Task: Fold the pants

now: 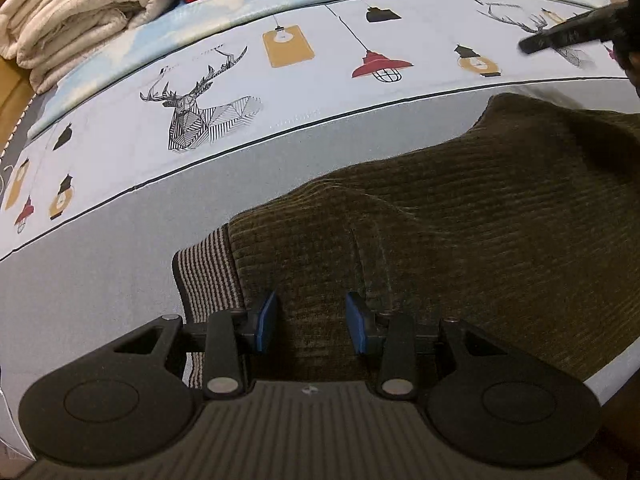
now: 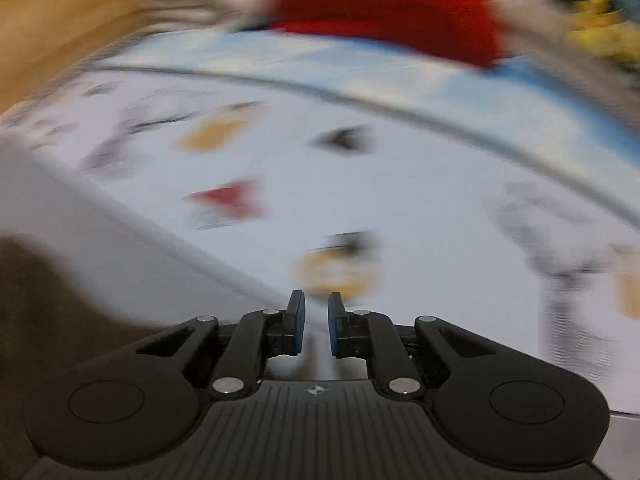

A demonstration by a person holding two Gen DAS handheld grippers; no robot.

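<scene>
Both my tongs are out in front of me. My left tongs [image 1: 312,322] are wide open, with blue pads [image 1: 267,320] on each side, and they hold nothing. They hang just over the pants [image 1: 460,240]. The pants are dark brown with thin ridges, and they lie flat on the bed [image 1: 100,280]. A striped band [image 1: 206,276] sits at the near left end of the pants, just beside my left pad. The pants run off to the right and a bit away from me.

My right tongs [image 2: 316,320] are open only a little, with a thin gap between the pads, and nothing is in them. That view is very blurry. A brown patch of the pants shows at the far left there, apart from the tongs.

Past the pants, the bed sheet has a white strip with pictures: a deer [image 1: 196,108], a red lamp [image 1: 380,66] and a yellow tag [image 1: 286,44]. In the left view, my right tongs show as a dark bar at the top right, over this strip.

Farthest back lie a folded cream blanket [image 1: 80,12] and a red cloth [image 2: 384,12].
</scene>
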